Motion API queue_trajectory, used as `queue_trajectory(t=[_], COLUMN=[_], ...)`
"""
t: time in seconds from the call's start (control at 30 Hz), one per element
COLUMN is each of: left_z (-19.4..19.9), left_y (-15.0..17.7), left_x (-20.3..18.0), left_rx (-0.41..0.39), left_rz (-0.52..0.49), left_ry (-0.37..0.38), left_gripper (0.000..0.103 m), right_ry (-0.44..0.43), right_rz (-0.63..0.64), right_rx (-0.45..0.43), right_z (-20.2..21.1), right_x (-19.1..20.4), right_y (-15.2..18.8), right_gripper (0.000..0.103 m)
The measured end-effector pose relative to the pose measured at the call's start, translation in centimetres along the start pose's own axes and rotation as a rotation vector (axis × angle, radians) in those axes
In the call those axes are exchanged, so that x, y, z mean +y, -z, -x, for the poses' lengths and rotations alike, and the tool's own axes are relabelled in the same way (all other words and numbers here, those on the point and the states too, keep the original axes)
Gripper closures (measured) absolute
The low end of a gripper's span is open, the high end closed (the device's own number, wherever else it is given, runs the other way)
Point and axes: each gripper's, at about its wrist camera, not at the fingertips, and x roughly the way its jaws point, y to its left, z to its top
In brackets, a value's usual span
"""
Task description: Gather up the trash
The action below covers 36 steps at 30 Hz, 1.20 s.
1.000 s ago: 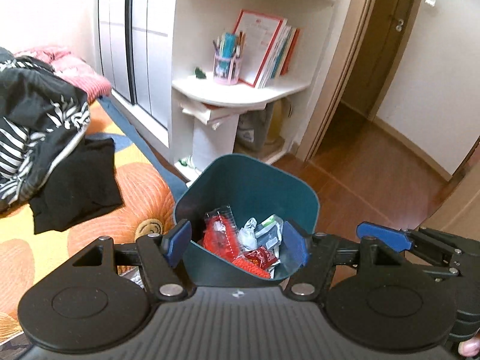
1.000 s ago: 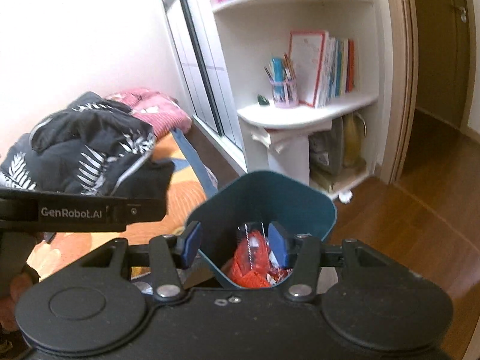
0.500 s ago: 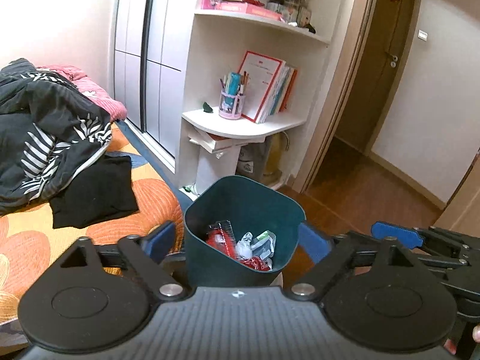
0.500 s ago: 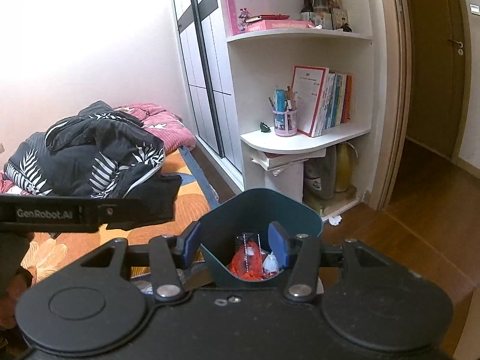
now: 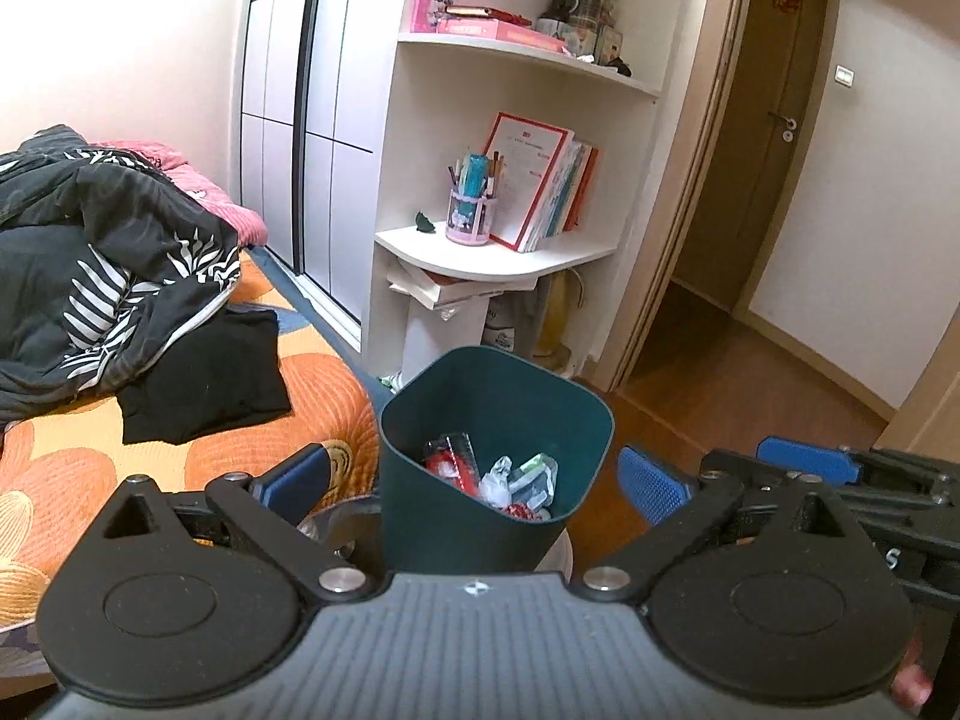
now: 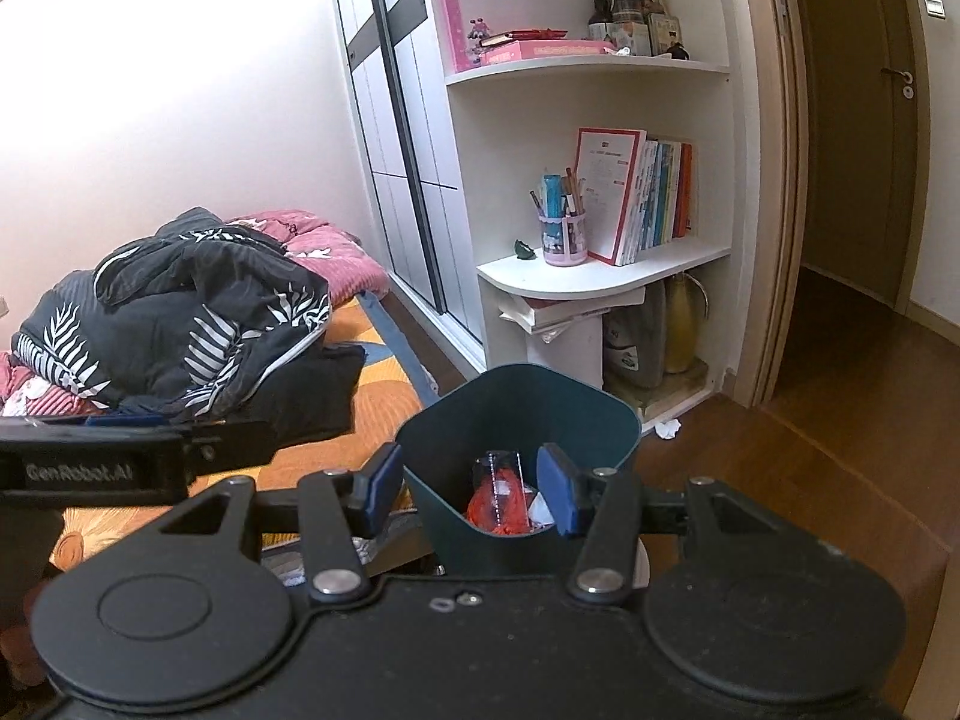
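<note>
A dark teal bin (image 5: pixel 456 534) stands on the floor right in front of both grippers; it also shows in the right wrist view (image 6: pixel 480 546). Inside lie red and clear wrappers (image 5: pixel 498 477), seen as a red wrapper (image 6: pixel 501 501) in the right wrist view. My left gripper (image 5: pixel 474 480) is open wide, fingers on either side of the bin, empty. My right gripper (image 6: pixel 474 495) is open and empty, its right finger over the bin's mouth, its left finger outside the rim. The right gripper also shows at the left wrist view's right edge (image 5: pixel 840 468).
A bed with an orange flowered sheet (image 5: pixel 72 456) and a black leaf-print quilt (image 5: pixel 108 264) lies to the left. A white corner shelf (image 6: pixel 600 276) with books and a pen cup stands behind the bin. A crumpled white scrap (image 6: pixel 666 429) lies on the wooden floor near the shelf. A doorway (image 6: pixel 858 180) opens on the right.
Both grippers have pulled back and up from the bin, which now looks smaller. The left gripper's fingers have spread wider. The bin's contents have not moved.
</note>
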Motion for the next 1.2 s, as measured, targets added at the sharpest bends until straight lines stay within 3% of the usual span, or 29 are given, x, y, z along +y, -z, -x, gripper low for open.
queue_trajectory(t=[0.2, 1.2], left_z=[-0.2, 0.6], left_y=[0.7, 1.2], left_x=[0.3, 0.0], left_rx=[0.027, 0.009], left_rz=[0.017, 0.014], left_ry=[-0.002, -0.025], left_gripper=[0.000, 0.000], right_ry=[0.000, -0.031], right_rz=[0.001, 0.006], right_rx=[0.011, 0.021], right_z=[0.0, 0.0], right_x=[0.2, 0.4], right_y=[0.4, 0.6], right_gripper=[0.053, 0.053])
